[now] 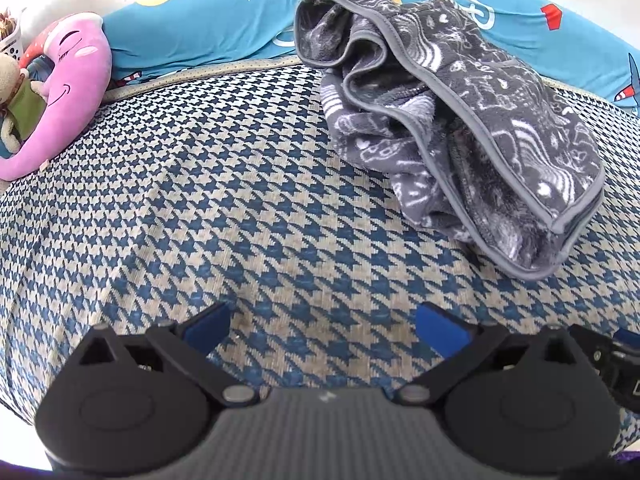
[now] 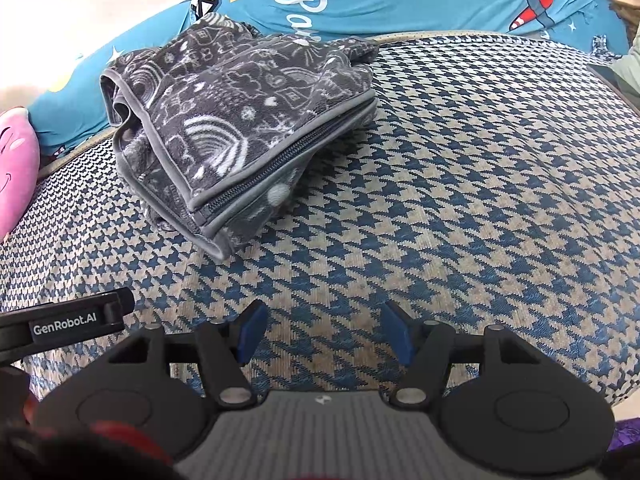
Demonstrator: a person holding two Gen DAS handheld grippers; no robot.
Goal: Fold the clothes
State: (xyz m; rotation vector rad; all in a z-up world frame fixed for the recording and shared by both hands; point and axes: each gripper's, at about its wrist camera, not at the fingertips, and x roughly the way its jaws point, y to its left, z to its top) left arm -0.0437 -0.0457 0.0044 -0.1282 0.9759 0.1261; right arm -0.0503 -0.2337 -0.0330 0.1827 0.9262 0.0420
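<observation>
A grey fleece garment with a white doodle pattern (image 1: 460, 120) lies folded in a thick bundle on the houndstooth bed cover (image 1: 240, 208). In the right wrist view the garment (image 2: 240, 120) shows its zipper edge facing me. My left gripper (image 1: 322, 328) is open and empty, hovering over the cover short of the garment, which sits ahead and to the right. My right gripper (image 2: 322, 332) is open and empty, with the garment ahead and to the left. The left gripper's body (image 2: 68, 322) shows at the left edge of the right wrist view.
A blue cartoon-print pillow or quilt (image 1: 208, 28) runs along the far edge of the bed (image 2: 440, 0). A pink plush toy (image 1: 68, 92) and a small stuffed animal (image 1: 16, 96) lie at the far left. A pale cloth and a dark flat object (image 2: 616, 76) sit at the far right.
</observation>
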